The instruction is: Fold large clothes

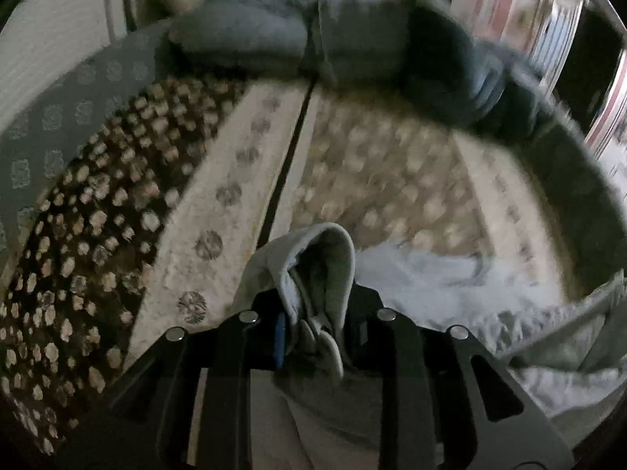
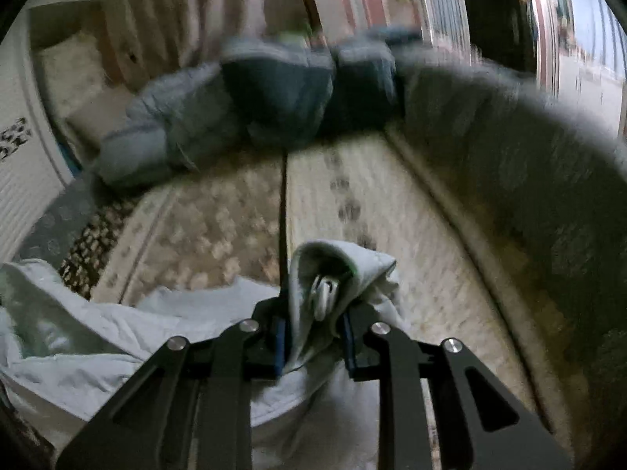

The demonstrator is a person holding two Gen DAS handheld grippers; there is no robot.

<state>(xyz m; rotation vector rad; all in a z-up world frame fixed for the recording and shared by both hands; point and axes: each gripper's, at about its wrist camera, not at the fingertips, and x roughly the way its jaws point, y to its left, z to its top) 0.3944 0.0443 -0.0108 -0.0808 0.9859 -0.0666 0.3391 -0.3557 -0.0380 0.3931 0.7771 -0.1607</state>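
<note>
A pale blue-white garment (image 1: pixel 423 274) is bunched up between the two grippers. My left gripper (image 1: pixel 317 333) is shut on a thick folded edge of it, which sticks up past the fingertips; the rest trails off to the right. My right gripper (image 2: pixel 313 329) is shut on another folded edge of the same pale garment (image 2: pixel 98 337), with a small metal ring or buckle (image 2: pixel 323 293) showing in the fold. The cloth spreads to the left in the right wrist view. Both views are blurred by motion.
Below lies a patterned spread (image 1: pixel 219 203) in cream, brown and grey, with a dark seam (image 1: pixel 290 149) down its middle. A heap of blue-grey bedding or pillows (image 1: pixel 313 35) (image 2: pixel 243 109) lies along the far edge. A dark fuzzy blanket (image 2: pixel 529 164) borders the right side.
</note>
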